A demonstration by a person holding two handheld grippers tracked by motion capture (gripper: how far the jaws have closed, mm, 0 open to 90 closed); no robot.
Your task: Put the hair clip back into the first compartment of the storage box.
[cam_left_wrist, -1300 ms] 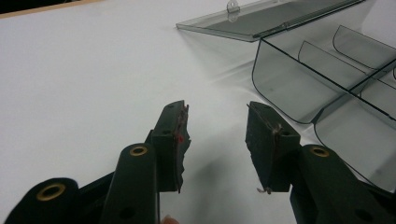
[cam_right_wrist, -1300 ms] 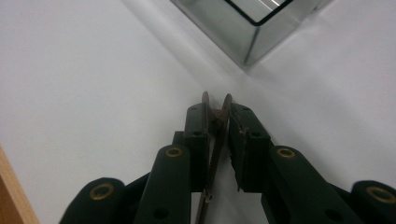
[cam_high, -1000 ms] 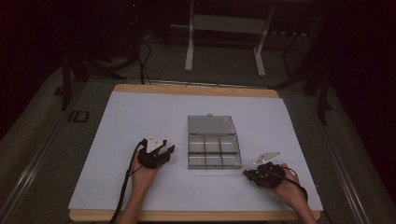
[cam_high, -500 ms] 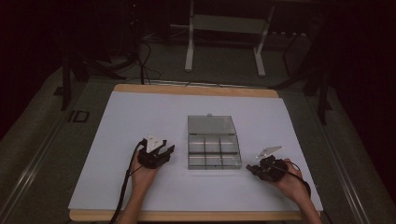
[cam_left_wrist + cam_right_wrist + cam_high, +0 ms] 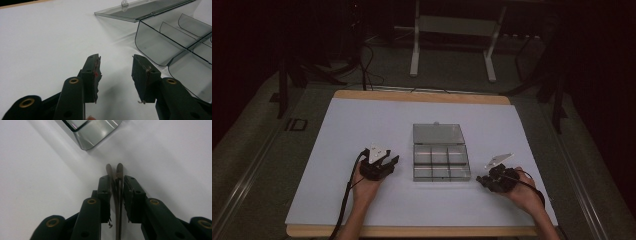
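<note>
Between the two hands, on the white tabletop [image 5: 362, 125], sits a clear smoky plastic compartment box [image 5: 441, 162] with its hinged lid [image 5: 438, 133] laid flat open on the far side. Its long axis runs left to right across the tabletop, and no contents can be made out in its compartments.

The left hand-held gripper [image 5: 384, 165] rests just left of the box, jaws spread wide with nothing between them. Seen from the left gripper view, the box's rounded near-left corner [image 5: 155, 47] lies ahead and to the right of the left hand-held gripper [image 5: 116, 75].

The right hand-held gripper [image 5: 486, 180] sits off the box's near-right corner, close but apart from it. Its jaws are nearly closed on a pair of thin metal tweezers [image 5: 117, 185], whose tips point toward the box corner [image 5: 92, 135] ahead and slightly left.

Both hands look about equally near, each on its own side. Bare tabletop lies all round, wide beyond the lid and narrower toward the wooden near edge [image 5: 412, 231], so any reach into the box seems unobstructed.
</note>
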